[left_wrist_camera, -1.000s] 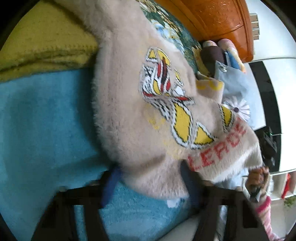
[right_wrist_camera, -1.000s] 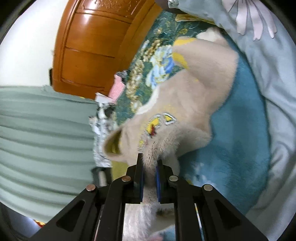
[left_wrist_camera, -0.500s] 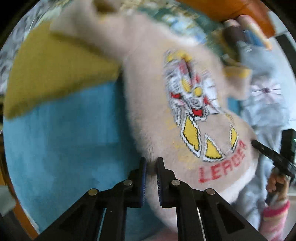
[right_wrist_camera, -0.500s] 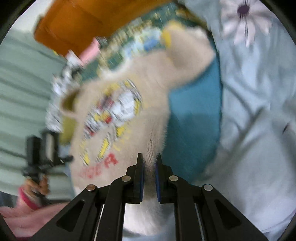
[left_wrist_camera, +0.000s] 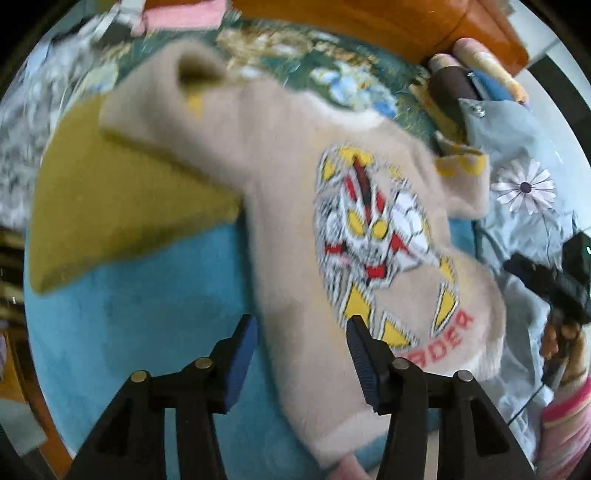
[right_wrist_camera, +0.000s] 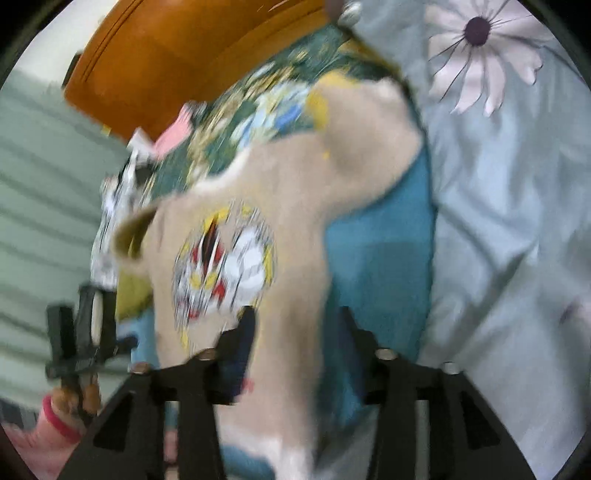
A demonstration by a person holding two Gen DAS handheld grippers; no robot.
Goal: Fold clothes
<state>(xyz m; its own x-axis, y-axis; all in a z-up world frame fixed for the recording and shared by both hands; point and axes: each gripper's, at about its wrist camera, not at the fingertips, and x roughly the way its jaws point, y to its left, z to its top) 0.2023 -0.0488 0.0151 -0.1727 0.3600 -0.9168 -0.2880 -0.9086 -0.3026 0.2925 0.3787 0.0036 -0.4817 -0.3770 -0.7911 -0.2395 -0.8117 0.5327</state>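
A fuzzy beige sweater (left_wrist_camera: 288, 206) with a red, yellow and white figure print lies spread on a blue blanket (left_wrist_camera: 140, 317); it also shows in the right wrist view (right_wrist_camera: 280, 192). My left gripper (left_wrist_camera: 301, 334) is open, its blue-padded jaws apart over the sweater's lower left edge. My right gripper (right_wrist_camera: 295, 325) is open over the sweater's lower right edge, blurred by motion. The right gripper shows in the left wrist view (left_wrist_camera: 550, 280), and the left gripper shows in the right wrist view (right_wrist_camera: 81, 332).
A mustard yellow cloth (left_wrist_camera: 122, 206) lies left of the sweater. A green floral quilt (left_wrist_camera: 303, 62) and an orange wooden headboard (left_wrist_camera: 369, 18) are beyond it. A pale blue daisy-print cover (right_wrist_camera: 509, 177) lies to the right. Rolled clothes (left_wrist_camera: 454, 77) sit near the headboard.
Both grippers were shut on the sweater's edges half a second ago and have now opened, letting it go. The sweater lies flatter on the blanket.
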